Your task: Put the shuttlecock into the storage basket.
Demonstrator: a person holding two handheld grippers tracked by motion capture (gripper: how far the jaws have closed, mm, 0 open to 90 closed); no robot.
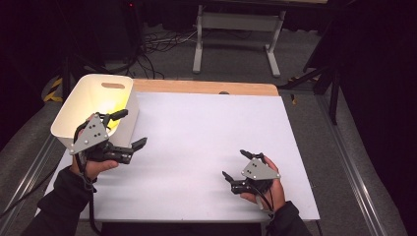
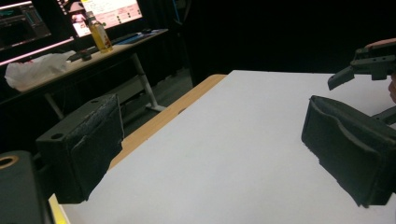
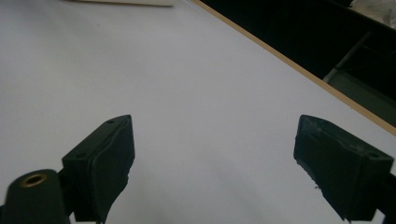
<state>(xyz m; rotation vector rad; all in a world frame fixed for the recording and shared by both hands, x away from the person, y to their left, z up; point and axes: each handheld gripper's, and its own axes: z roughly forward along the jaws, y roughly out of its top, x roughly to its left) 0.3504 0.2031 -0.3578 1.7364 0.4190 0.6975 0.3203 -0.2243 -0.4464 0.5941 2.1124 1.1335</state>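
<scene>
High view, left gripper [image 1: 132,129] fingers [image 1: 139,143] spread, pointing right beside white bin [image 1: 81,105]

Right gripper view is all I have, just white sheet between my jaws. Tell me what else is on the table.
Observer: A white bin stands at the far left corner, off the sheet.
Operator: Report the other gripper.
Observer: The left gripper is held beside the bin's near right side, jaws open and empty.
Operator: Say what is in the bin.
Observer: Its inside glows yellowish in the high view, but I cannot tell what it holds. Your right gripper is also open and empty, over the sheet's near right part.
</scene>
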